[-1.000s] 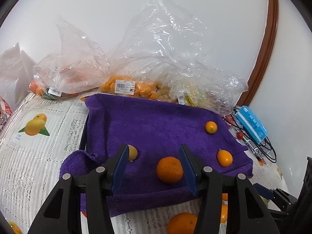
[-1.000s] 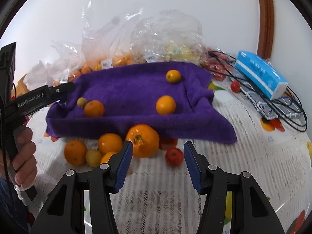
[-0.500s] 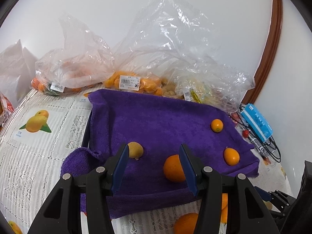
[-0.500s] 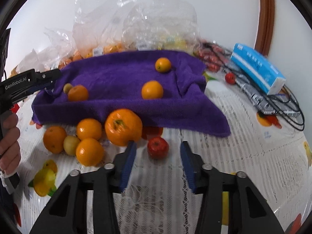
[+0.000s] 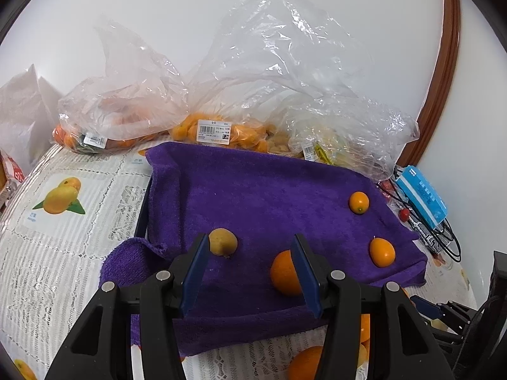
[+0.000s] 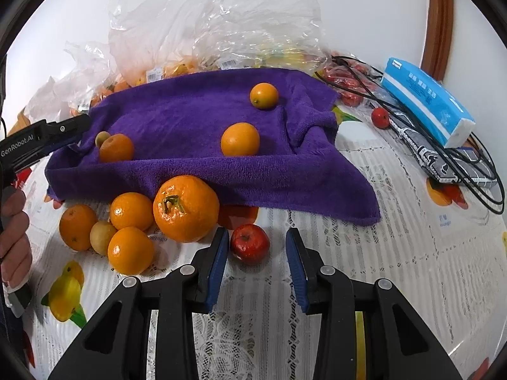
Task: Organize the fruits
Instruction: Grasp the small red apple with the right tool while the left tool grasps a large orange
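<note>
A purple towel (image 6: 190, 110) lies over a tray and carries three oranges and a small yellow fruit (image 5: 223, 242). In front of it on the tablecloth sit a big orange (image 6: 185, 209), several smaller oranges and a small red fruit (image 6: 249, 243). My right gripper (image 6: 256, 233) is low over the cloth with the red fruit between its blue pads; its jaws are closing, and a gap still shows on the right side. My left gripper (image 5: 249, 239) hovers open above the towel's near edge, an orange (image 5: 283, 274) just beyond its right finger.
Clear plastic bags of fruit (image 5: 221, 95) line the back by the wall. A blue tissue pack (image 6: 427, 104), black cables (image 6: 459, 164) and another small red fruit (image 6: 379, 117) lie at the right. A hand (image 6: 12, 231) holds the left gripper's handle.
My right gripper came down and forward to the red fruit, and its jaws narrowed around it. The left gripper has stayed about where it was, equally wide.
</note>
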`<action>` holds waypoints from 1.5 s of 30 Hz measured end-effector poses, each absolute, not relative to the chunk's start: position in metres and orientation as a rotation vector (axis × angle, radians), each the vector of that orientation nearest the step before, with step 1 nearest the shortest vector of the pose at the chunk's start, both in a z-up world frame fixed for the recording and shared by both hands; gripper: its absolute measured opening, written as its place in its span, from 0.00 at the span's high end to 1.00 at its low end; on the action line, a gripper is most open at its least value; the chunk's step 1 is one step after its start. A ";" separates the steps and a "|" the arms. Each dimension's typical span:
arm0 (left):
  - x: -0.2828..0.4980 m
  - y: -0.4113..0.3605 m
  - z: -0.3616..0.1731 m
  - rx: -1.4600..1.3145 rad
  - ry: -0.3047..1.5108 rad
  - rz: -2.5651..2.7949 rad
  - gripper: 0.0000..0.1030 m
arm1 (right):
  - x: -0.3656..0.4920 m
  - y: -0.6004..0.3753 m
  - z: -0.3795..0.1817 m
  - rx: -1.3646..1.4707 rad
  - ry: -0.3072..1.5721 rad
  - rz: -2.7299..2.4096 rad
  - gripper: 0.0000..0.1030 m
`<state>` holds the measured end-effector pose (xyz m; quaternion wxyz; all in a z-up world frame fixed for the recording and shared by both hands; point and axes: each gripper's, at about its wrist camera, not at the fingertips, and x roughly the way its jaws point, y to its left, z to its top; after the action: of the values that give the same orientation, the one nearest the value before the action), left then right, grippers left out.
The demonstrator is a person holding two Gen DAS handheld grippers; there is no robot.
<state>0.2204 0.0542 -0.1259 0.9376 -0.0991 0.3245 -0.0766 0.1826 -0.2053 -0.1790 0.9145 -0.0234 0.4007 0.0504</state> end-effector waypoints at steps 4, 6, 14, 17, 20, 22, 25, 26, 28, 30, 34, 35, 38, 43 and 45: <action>0.218 0.057 -0.124 -0.213 0.656 -0.153 0.51 | 0.183 -0.208 -0.179 -0.041 0.823 0.114 0.76; 0.216 0.059 -0.123 -0.214 0.652 -0.151 0.51 | 0.183 -0.211 -0.178 -0.024 0.821 0.126 0.76; 0.188 0.060 -0.127 -0.230 0.664 -0.183 0.51 | 0.167 -0.222 -0.175 0.029 0.806 0.133 0.76; 0.175 0.056 -0.132 -0.238 0.682 -0.224 0.51 | 0.156 -0.225 -0.175 0.032 0.806 0.128 0.76; 0.161 0.049 -0.135 -0.250 0.694 -0.293 0.51 | 0.146 -0.228 -0.175 0.028 0.807 0.120 0.76; 0.154 0.041 -0.139 -0.224 0.708 -0.306 0.51 | 0.138 -0.230 -0.176 0.033 0.808 0.116 0.76; 0.149 0.030 -0.143 -0.187 0.729 -0.323 0.51 | 0.127 -0.232 -0.176 0.035 0.806 0.112 0.76; 0.148 0.026 -0.144 -0.176 0.737 -0.331 0.51 | 0.123 -0.233 -0.176 0.037 0.804 0.111 0.76; 0.147 0.019 -0.148 -0.147 0.752 -0.327 0.51 | 0.115 -0.236 -0.176 0.045 0.803 0.110 0.76; 0.150 0.013 -0.152 -0.113 0.778 -0.307 0.51 | 0.109 -0.237 -0.176 0.057 0.803 0.105 0.76; 0.156 0.014 -0.159 -0.115 0.828 -0.302 0.49 | 0.103 -0.239 -0.174 0.074 0.792 0.093 0.76; 0.156 0.013 -0.160 -0.113 0.835 -0.298 0.50 | 0.103 -0.240 -0.175 0.077 0.793 0.095 0.76; 0.158 0.011 -0.162 -0.094 0.846 -0.282 0.60 | 0.105 -0.238 -0.176 0.073 0.805 0.089 0.76; 0.157 0.008 -0.162 -0.069 0.851 -0.264 0.59 | 0.106 -0.234 -0.177 0.047 0.811 0.078 0.76; 0.158 0.000 -0.164 -0.026 0.863 -0.244 0.59 | 0.106 -0.233 -0.178 0.043 0.814 0.079 0.76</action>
<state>0.1576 0.0005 -0.1639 0.9011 -0.0124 0.4171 -0.1181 0.1060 -0.2334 -0.1777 0.9173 0.0209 0.3957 0.0384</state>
